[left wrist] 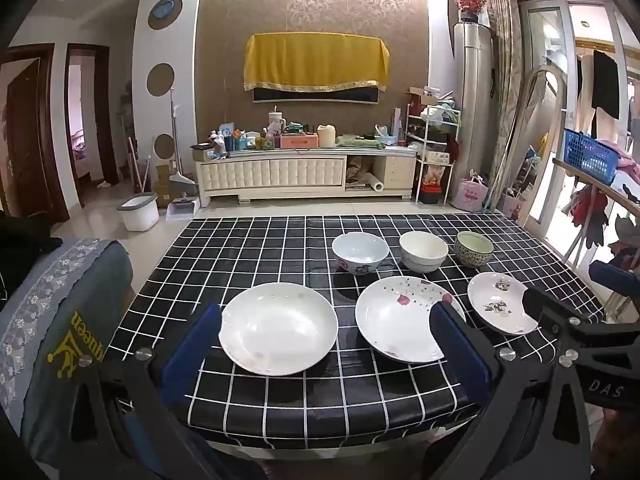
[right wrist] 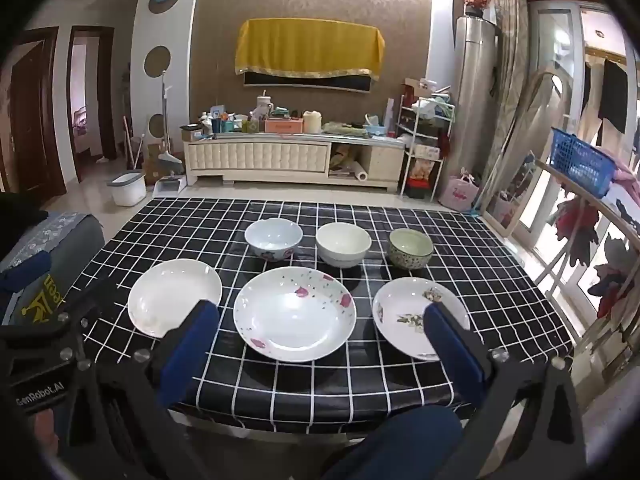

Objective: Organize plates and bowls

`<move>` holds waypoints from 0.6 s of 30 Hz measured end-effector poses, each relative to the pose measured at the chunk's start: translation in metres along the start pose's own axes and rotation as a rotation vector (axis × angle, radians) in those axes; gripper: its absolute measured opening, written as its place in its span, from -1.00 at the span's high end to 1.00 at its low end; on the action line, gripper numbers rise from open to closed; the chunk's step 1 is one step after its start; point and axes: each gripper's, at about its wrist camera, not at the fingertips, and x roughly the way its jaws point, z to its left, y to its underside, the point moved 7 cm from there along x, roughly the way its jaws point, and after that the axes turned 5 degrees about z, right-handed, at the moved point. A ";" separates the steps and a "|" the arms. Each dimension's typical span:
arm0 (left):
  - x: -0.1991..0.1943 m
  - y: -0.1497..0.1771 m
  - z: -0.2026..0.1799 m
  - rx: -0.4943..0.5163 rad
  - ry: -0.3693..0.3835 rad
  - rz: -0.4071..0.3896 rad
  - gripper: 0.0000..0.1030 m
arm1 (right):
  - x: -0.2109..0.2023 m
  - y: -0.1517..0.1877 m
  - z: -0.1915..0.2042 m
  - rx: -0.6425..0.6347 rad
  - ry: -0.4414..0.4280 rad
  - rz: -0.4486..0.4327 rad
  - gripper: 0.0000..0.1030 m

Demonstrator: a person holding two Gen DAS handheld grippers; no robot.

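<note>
Three plates lie in a front row on the black checked table (right wrist: 320, 384): a plain white plate (left wrist: 279, 328) (right wrist: 175, 297) at left, a pink-flowered plate (left wrist: 402, 318) (right wrist: 295, 314) in the middle, a small leaf-patterned plate (left wrist: 498, 308) (right wrist: 408, 316) at right. Behind them stand a pale blue bowl (left wrist: 360, 252) (right wrist: 273, 238), a white bowl (left wrist: 423, 251) (right wrist: 343, 244) and a green patterned bowl (left wrist: 473, 249) (right wrist: 411, 248). My left gripper (left wrist: 326, 322) is open and empty, above the table's front edge near the white plate. My right gripper (right wrist: 320, 320) is open and empty, in front of the flowered plate.
A grey cushioned seat (left wrist: 60, 320) stands at the table's left. A railing with a blue basket (right wrist: 580, 160) and hanging clothes runs along the right. A cluttered TV cabinet (right wrist: 292, 152) stands beyond the table, across a strip of floor.
</note>
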 end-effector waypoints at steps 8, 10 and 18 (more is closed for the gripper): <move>-0.001 -0.001 -0.004 -0.007 0.011 -0.023 -1.00 | 0.004 0.002 0.000 0.006 -0.007 0.019 -1.00; -0.001 -0.002 -0.003 -0.004 0.012 -0.022 -1.00 | 0.002 0.001 0.001 0.007 -0.004 0.019 -1.00; -0.005 -0.002 -0.006 -0.003 0.020 -0.022 -1.00 | -0.002 0.004 0.000 0.008 -0.011 0.024 -1.00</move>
